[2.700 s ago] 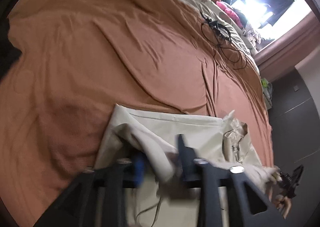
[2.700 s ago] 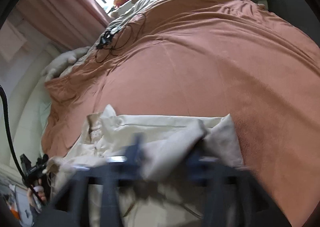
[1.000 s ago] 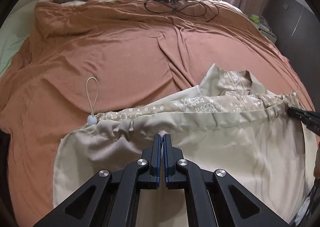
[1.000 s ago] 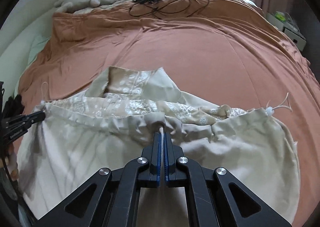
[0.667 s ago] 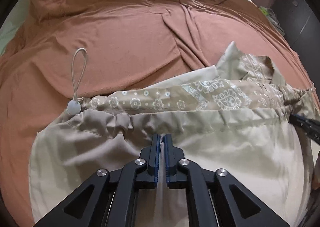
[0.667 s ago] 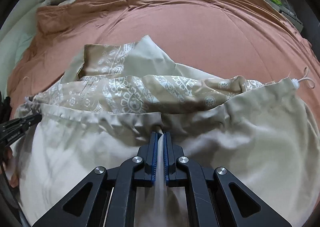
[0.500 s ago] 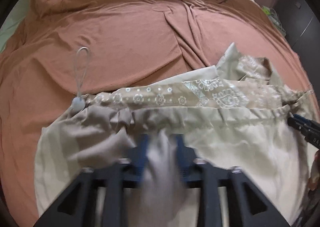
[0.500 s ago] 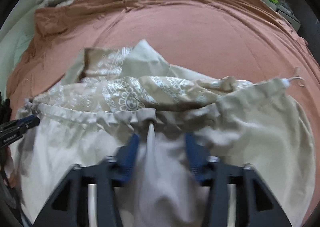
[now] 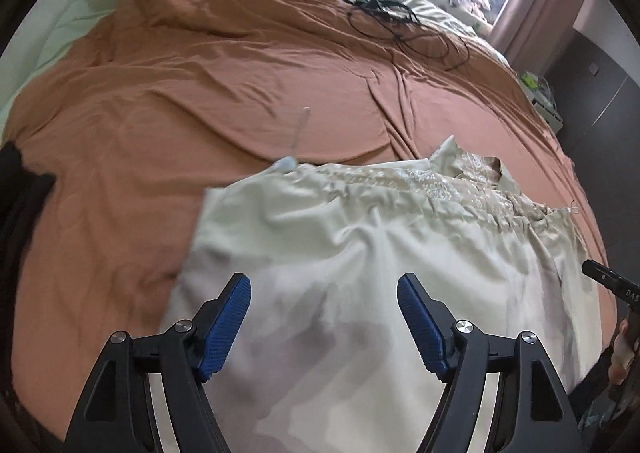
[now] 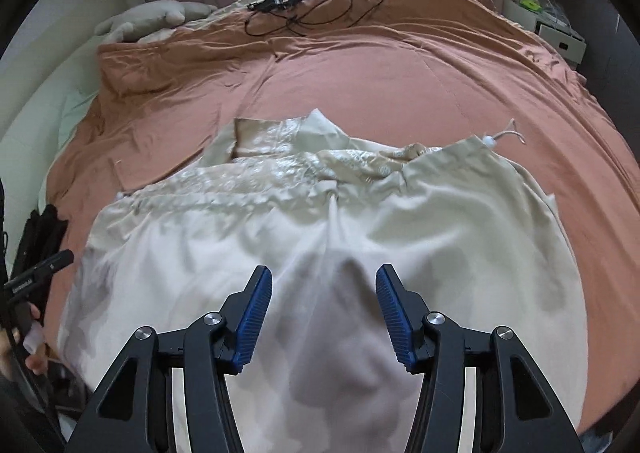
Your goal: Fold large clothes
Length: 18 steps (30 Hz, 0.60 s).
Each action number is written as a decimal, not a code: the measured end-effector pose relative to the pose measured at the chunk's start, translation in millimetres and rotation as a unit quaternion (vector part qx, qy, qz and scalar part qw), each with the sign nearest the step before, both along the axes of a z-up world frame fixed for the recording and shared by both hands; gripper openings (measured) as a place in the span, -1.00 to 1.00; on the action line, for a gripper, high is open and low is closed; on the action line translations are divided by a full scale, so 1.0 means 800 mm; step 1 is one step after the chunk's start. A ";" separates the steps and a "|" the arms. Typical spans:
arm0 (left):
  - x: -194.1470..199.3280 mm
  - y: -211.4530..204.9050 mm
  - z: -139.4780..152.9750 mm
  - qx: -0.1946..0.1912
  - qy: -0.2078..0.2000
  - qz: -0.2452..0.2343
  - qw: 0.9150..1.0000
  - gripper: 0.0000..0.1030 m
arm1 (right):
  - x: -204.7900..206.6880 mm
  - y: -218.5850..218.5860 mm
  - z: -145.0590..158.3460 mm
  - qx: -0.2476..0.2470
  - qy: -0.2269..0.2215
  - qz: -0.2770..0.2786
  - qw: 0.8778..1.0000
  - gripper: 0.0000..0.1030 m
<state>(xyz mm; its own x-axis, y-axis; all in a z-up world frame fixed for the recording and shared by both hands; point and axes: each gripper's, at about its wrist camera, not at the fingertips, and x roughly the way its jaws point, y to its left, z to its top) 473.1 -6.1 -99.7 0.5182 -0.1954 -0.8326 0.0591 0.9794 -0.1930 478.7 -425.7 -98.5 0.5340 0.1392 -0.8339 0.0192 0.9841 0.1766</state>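
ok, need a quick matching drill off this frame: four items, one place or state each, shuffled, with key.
Items
1. beige garment
2. black cables
3. left gripper
4. white toggle with cord loop

Places or states
A. in a tangle at the far end of the bed
B. open, above pale cloth
C. at the garment's far right corner, on the rust bedspread
D. spread on the near part of the bed, patterned lining showing along its far edge

Pairs: 1-D, 2-A, 3-B, 4-C
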 end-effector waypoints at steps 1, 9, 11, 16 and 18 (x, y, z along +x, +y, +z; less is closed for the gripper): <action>-0.008 0.008 0.004 0.000 -0.002 0.003 1.000 0.49 | -0.009 0.003 0.003 0.000 -0.001 0.002 1.000 0.04; -0.082 0.069 0.005 -0.008 -0.012 0.036 0.999 0.49 | -0.075 0.032 0.012 0.013 -0.001 0.009 1.000 0.04; -0.099 0.084 -0.001 -0.012 -0.009 0.045 0.999 0.49 | -0.086 0.039 0.010 0.015 0.001 0.011 1.000 0.04; -0.133 0.116 -0.020 -0.029 -0.002 0.067 0.997 0.42 | -0.114 0.058 0.004 0.017 0.003 0.017 1.000 0.04; -0.145 0.131 -0.032 -0.047 0.004 0.080 0.996 0.25 | -0.125 0.067 -0.001 0.021 0.006 0.022 1.000 0.04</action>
<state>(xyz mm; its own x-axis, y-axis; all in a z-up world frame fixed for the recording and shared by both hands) 356.9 98.9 -125.4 0.5419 -0.1880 -0.8191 -0.0977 0.9540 -0.2836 378.8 -372.2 -99.4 0.5172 0.1967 -0.8330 -0.0217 0.9759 0.2170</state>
